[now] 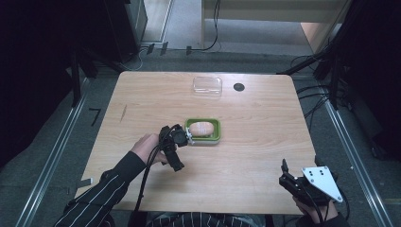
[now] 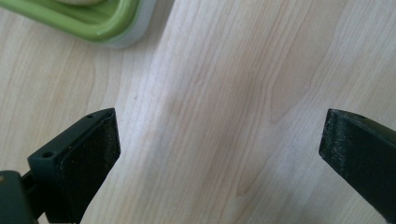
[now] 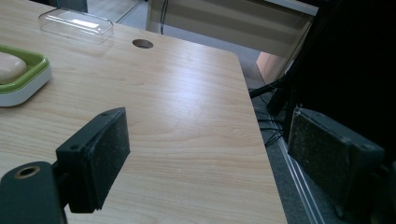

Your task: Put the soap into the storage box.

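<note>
2 grippers are in play, and the left gripper [image 1: 185,137] is by far the nearer to the work: in the high view it sits just beside the left end of the green soap dish [image 1: 216,127], at about 9 o'clock from it. The right gripper [image 1: 286,176] waits well apart, near the table's front right corner, roughly 5 o'clock from the dish.

The deciding relation is that the dish lies off the left gripper's line rather than between its jaws. In the left gripper view the jaws stand wide apart over bare wood, and a corner of the dish [image 2: 105,25] sits at about 11 o'clock, beyond the left jaw. A swing toward that side looks necessary before any closing. The dish's long axis runs left to right across the table, so its short end faces the gripper.

The right gripper's jaws are also wide and hold nothing; in its view the dish [image 3: 28,77] lies at 10 o'clock.

The dish is a rounded rectangle of smooth green plastic over a white base, with a raised rim. A pale, pinkish oval bar of soap [image 1: 201,127] lies inside, matte and rounded, likely slippery. A clear plastic lid [image 1: 207,86] rests at 12 o'clock near the far edge, beside a round dark cable hole [image 1: 239,86]. The table [image 1: 142,94] is light wood with visible grain. The jaw pads [image 3: 112,144] are black and rough.
</note>
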